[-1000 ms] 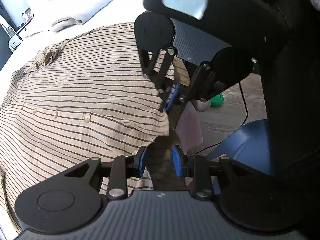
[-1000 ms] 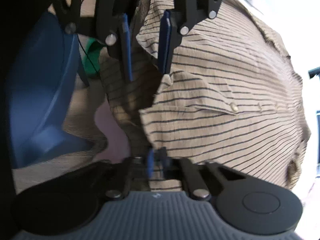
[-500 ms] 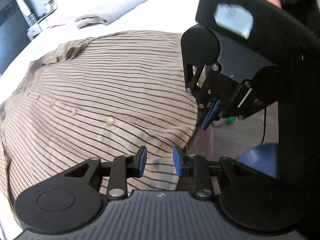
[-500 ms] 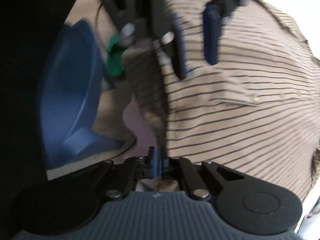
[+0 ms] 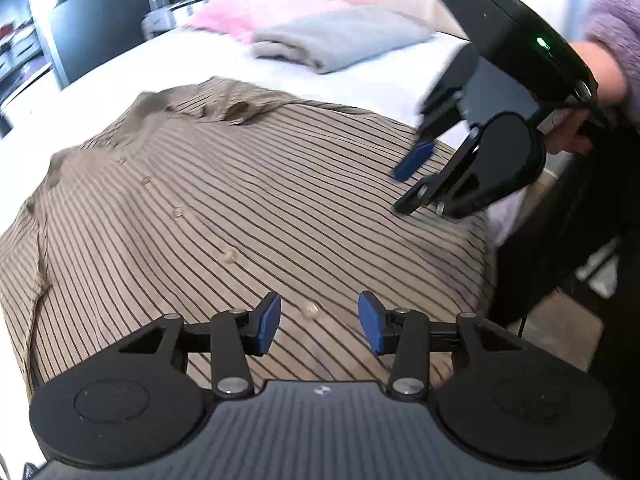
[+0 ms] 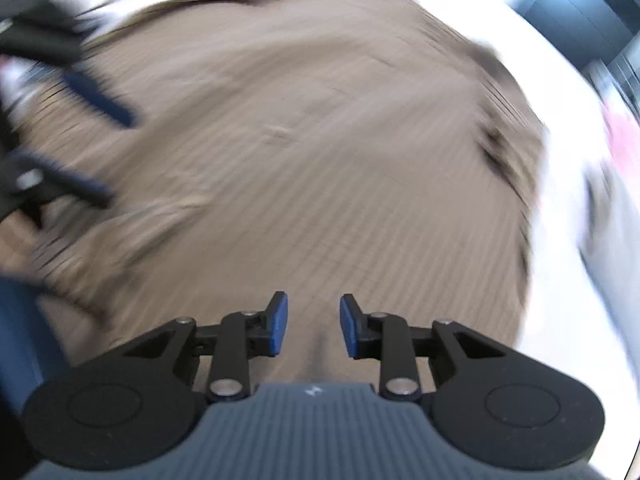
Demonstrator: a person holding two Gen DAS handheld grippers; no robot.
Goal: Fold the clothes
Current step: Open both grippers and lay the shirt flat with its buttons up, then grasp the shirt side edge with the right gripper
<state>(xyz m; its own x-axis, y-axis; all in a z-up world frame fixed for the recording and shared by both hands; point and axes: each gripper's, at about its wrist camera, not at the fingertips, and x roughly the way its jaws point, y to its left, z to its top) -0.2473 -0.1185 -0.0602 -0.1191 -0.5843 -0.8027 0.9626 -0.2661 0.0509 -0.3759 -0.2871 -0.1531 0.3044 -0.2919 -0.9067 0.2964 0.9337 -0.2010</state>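
Both hand-held grippers, left [image 5: 319, 328] and right [image 6: 313, 330], are opening with nothing between them; we should smooth the shirt [image 5: 248, 200] flat on the bed [image 5: 160, 60] before regripping.

A white bed sheet [image 5: 132, 68] is spread across the mattress. Toward the far end a folded grey towel [image 5: 340, 38] is laid, and a pink pillow [image 5: 256, 6] is seen just behind it. Dark furniture [image 5: 88, 28] is seen beyond the bed's left edge, its details blurred.
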